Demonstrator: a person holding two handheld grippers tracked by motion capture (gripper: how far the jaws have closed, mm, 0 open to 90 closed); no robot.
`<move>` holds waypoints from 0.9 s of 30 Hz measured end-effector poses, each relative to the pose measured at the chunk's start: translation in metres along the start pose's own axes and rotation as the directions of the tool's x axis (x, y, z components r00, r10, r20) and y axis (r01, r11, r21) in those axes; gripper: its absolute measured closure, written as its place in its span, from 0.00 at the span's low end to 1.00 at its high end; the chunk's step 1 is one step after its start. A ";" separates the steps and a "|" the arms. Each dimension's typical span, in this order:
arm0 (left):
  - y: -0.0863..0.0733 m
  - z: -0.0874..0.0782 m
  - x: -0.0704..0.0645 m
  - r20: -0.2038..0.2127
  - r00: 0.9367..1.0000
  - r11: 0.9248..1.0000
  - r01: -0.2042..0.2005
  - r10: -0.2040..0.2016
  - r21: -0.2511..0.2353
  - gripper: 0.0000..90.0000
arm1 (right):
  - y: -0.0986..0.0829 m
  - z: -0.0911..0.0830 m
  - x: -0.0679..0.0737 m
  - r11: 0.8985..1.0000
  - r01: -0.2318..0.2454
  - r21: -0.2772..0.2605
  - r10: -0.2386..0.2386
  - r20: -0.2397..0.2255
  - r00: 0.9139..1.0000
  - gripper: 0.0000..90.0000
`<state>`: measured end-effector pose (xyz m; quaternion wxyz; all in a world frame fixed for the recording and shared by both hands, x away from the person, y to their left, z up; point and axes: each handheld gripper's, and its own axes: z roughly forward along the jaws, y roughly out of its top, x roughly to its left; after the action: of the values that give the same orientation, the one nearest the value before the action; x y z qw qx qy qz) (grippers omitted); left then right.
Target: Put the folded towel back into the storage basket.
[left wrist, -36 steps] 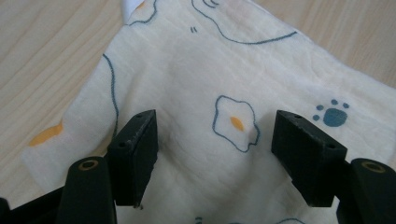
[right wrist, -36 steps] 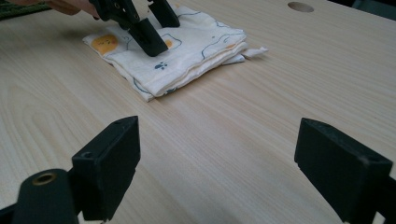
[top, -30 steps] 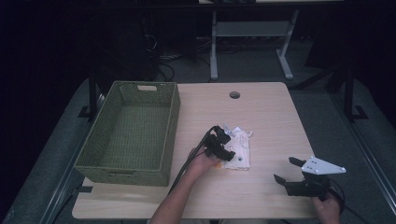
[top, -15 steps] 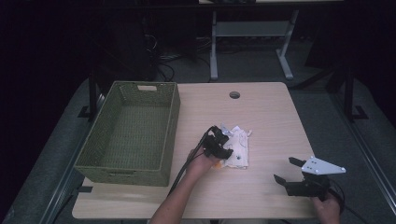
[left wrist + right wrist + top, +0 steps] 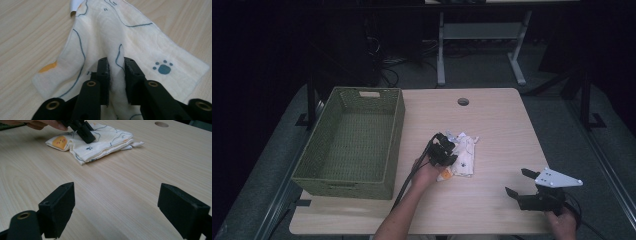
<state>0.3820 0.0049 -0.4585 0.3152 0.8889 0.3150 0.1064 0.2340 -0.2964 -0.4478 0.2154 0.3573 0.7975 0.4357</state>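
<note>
At the left of the table [image 5: 492, 120] stands a green woven basket [image 5: 349, 145], seen from the high view. Just right of it, near the table's middle, the left gripper [image 5: 446, 155] sits on a folded cream cloth [image 5: 463, 154] printed with blue lines. The left gripper view adds what the high one cannot: its jaws are pinched on a raised fold of the cloth [image 5: 112, 45], beside a blue paw print and an orange patch. From the right gripper view the cloth [image 5: 100, 141] lies in several layers, with an orange face at one corner. Farthest right, well apart from the cloth, the right gripper [image 5: 518, 184] hovers at the near edge, jaws spread wide over bare wood.
</note>
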 end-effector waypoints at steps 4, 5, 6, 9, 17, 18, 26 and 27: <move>0.000 0.000 0.002 -0.003 1.000 1.000 0.012 -0.012 -0.001 0.90 | 0.000 0.000 -0.001 1.000 -0.006 0.000 0.006 0.000 1.000 0.15; 0.001 0.000 0.002 -0.006 1.000 1.000 0.016 -0.016 -0.001 0.91 | 0.000 0.000 -0.001 1.000 -0.008 -0.002 0.008 -0.001 1.000 0.15; 0.002 0.000 0.001 -0.007 1.000 1.000 0.028 -0.028 0.005 0.91 | 0.000 -0.001 -0.001 1.000 -0.008 -0.002 0.008 0.000 1.000 0.15; 0.003 0.000 0.002 0.001 0.999 0.999 0.040 -0.040 0.008 0.92 | 0.000 -0.001 -0.001 1.000 -0.011 0.001 0.011 0.000 1.000 0.15; 0.008 -0.018 0.007 0.072 0.990 0.991 0.123 -0.119 -0.057 0.92 | -0.001 -0.002 -0.004 1.000 -0.008 -0.008 0.008 0.009 1.000 0.15; 0.009 -0.021 0.007 0.080 0.989 0.990 0.129 -0.124 -0.063 0.92 | -0.001 -0.002 -0.005 1.000 -0.010 -0.009 0.010 0.010 1.000 0.15; 0.012 -0.045 0.006 0.137 0.980 0.982 0.157 -0.142 -0.105 0.92 | -0.002 -0.003 -0.005 1.000 -0.015 -0.012 0.015 0.018 1.000 0.15; 0.012 -0.049 0.005 0.149 0.978 0.980 0.164 -0.147 -0.109 0.92 | -0.002 -0.004 -0.006 1.000 -0.021 -0.014 0.021 0.022 1.000 0.15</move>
<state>0.3729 0.0252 -0.4134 0.3970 0.8461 0.3538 0.0372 0.2346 -0.3036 -0.4473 0.2220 0.3691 0.7883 0.4394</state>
